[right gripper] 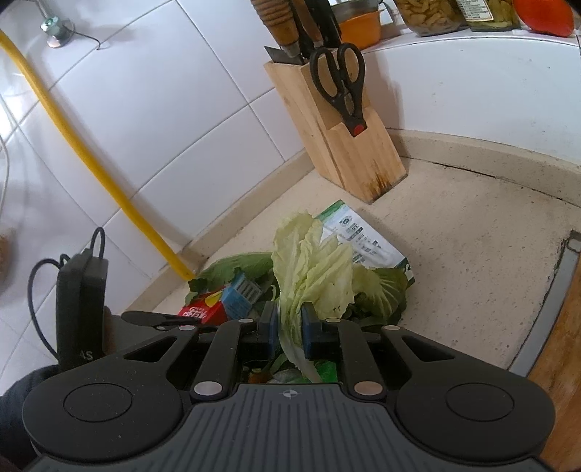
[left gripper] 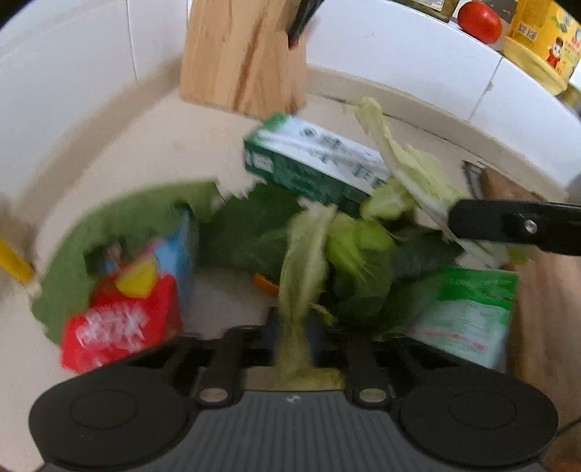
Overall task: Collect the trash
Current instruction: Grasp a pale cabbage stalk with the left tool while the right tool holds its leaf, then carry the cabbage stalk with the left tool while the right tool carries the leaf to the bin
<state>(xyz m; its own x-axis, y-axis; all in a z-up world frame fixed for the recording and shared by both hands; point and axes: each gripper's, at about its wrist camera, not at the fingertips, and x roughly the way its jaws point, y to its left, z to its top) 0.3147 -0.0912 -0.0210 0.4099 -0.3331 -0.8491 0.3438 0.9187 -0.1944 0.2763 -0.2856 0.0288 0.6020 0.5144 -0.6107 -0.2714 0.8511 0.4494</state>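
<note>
A heap of trash lies on the beige counter (right gripper: 454, 247): a green-and-white carton (left gripper: 312, 159), a red packet (left gripper: 120, 319), a blue box (left gripper: 178, 254), a green-and-white bag (left gripper: 468, 312) and dark leaves (left gripper: 250, 232). The left wrist view is blurred. My left gripper (left gripper: 296, 326) is shut on a pale cabbage strip (left gripper: 301, 261) over the heap. My right gripper (right gripper: 290, 326) is shut on a large pale cabbage leaf (right gripper: 312, 268), which stands up in front of the carton (right gripper: 363, 239). One of its fingers (left gripper: 508, 225) reaches in from the right in the left wrist view.
A wooden knife block (right gripper: 345, 138) with black scissors (right gripper: 341, 80) stands by the tiled wall behind the heap. A yellow hose (right gripper: 83, 156) runs down the wall at the left. A wooden board (right gripper: 559, 326) lies at the right. Jars and a tomato (left gripper: 479, 21) sit on the ledge.
</note>
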